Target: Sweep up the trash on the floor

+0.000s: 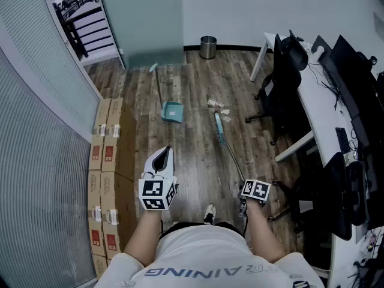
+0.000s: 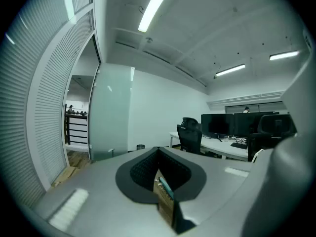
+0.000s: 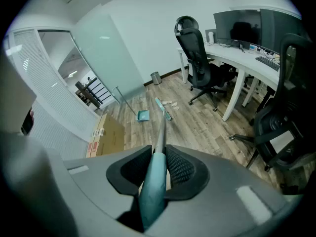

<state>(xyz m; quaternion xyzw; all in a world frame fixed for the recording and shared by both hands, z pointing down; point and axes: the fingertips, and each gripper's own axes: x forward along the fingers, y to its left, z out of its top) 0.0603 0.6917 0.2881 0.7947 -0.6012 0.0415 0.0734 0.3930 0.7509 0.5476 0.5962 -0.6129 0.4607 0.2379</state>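
Observation:
A teal broom (image 1: 227,146) lies slanted across the wood floor, its head (image 1: 219,126) beside several scraps of paper trash (image 1: 218,107). My right gripper (image 1: 245,186) is shut on the broom's teal handle grip (image 3: 154,181) and points steeply down. In the right gripper view the shaft runs out to the broom head (image 3: 163,108) by the trash (image 3: 173,103). A teal dustpan (image 1: 172,111) with a long upright handle stands left of the trash. My left gripper (image 1: 163,155) is held level over the floor, shut and empty (image 2: 165,191).
Cardboard boxes (image 1: 108,161) line the glass wall on the left. A white desk (image 1: 324,107) with monitors and black office chairs (image 1: 276,95) fills the right side. A small metal bin (image 1: 208,47) stands at the far wall. The person's shoe (image 1: 209,213) shows below.

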